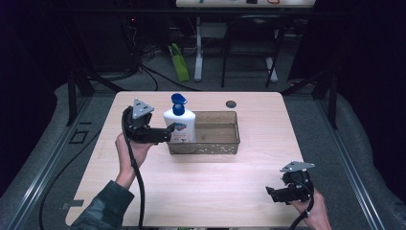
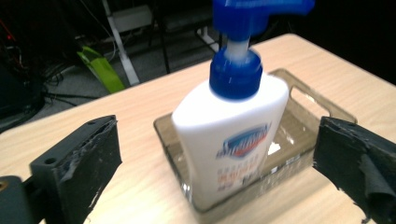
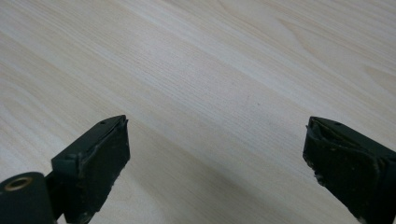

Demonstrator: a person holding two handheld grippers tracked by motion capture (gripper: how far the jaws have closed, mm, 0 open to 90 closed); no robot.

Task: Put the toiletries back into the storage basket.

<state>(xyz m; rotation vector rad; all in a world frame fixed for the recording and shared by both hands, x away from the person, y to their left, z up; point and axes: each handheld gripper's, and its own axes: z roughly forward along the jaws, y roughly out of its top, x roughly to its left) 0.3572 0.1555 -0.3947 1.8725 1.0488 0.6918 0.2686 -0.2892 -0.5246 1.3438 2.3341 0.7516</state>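
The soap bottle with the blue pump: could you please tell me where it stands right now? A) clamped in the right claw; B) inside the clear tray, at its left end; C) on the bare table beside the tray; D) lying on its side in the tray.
B: the soap bottle stands upright inside the clear tray, at its left end, with the left claw open around it.

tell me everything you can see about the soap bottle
The bottle is white plastic with a blue collar and blue pump head, and a blue and red label on its front. It stands upright in the left end of a clear smoky tray on the table. The left gripper is open, with its jaws on either side of the bottle and clear of it. Whether it holds any soap can't be told.
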